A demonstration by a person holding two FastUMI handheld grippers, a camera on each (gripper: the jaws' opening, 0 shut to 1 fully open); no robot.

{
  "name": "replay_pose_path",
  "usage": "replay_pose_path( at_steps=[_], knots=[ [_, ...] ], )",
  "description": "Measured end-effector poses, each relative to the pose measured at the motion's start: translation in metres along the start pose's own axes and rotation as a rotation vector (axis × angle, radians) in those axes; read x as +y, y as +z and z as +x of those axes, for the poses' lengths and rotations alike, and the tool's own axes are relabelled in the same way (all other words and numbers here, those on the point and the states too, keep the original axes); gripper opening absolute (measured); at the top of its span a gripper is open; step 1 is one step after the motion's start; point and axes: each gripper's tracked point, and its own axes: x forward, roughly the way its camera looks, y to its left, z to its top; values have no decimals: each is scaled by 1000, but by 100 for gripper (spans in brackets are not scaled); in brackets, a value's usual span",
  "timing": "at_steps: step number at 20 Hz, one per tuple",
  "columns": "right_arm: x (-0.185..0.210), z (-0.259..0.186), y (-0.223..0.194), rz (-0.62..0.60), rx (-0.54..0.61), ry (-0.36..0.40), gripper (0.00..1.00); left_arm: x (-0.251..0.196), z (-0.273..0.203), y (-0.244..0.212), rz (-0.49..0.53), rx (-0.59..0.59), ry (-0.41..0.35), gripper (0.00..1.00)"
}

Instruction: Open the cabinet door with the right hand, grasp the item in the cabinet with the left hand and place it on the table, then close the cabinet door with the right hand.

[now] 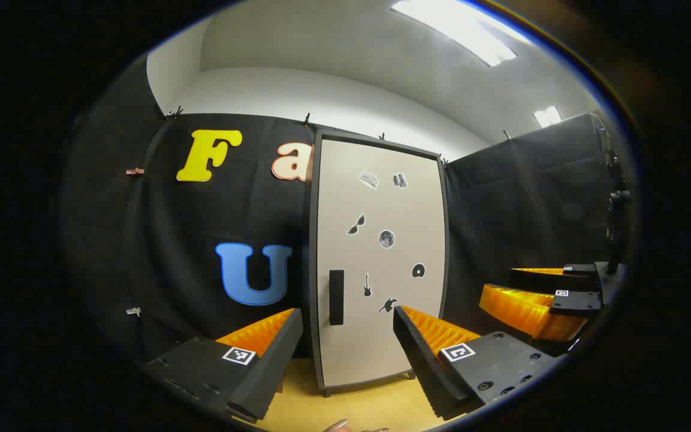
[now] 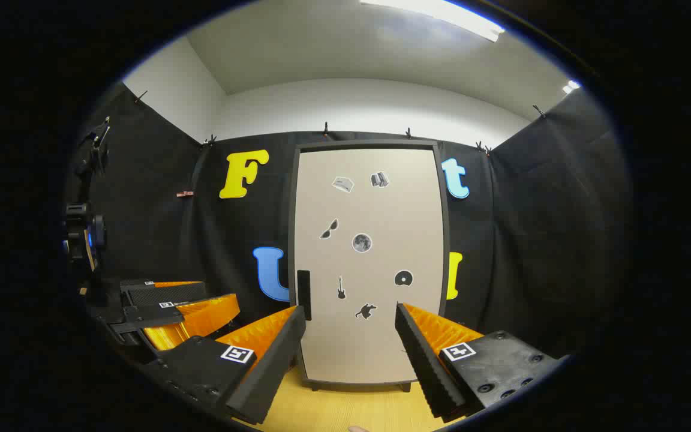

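Observation:
A tall cabinet with a pale door [image 1: 381,258] [image 2: 369,264] stands shut on the wooden table [image 1: 369,408] [image 2: 345,411], against the booth wall. Small dark stickers dot the door. Its black bar handle [image 1: 336,297] [image 2: 303,295] sits low on the door's left edge. My left gripper [image 1: 348,354] is open, a short way in front of the door. My right gripper [image 2: 350,354] is open too, facing the door with its left finger near the handle, not touching. In the left gripper view the right gripper [image 1: 537,303] shows farther off at right. Whatever is inside the cabinet is hidden.
A stand with a small device [image 2: 84,237] rises at the left of the right gripper view, and a dark stand [image 1: 618,204] at the right edge of the left gripper view. Black cloth walls close the booth behind and beside the cabinet.

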Motion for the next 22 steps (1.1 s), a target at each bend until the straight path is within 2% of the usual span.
replay_pose_path(
  at_steps=[7,11,22],
  knots=[
    [-1,2,-3,1,12,-2,98,-7,2,2,-1,-9,-31,96],
    [-3,5,0,13,7,-1,98,-9,3,7,20,-24,-30,96],
    [-7,13,-5,14,7,-5,98,0,9,-3,0,-4,-18,96]
  ],
)
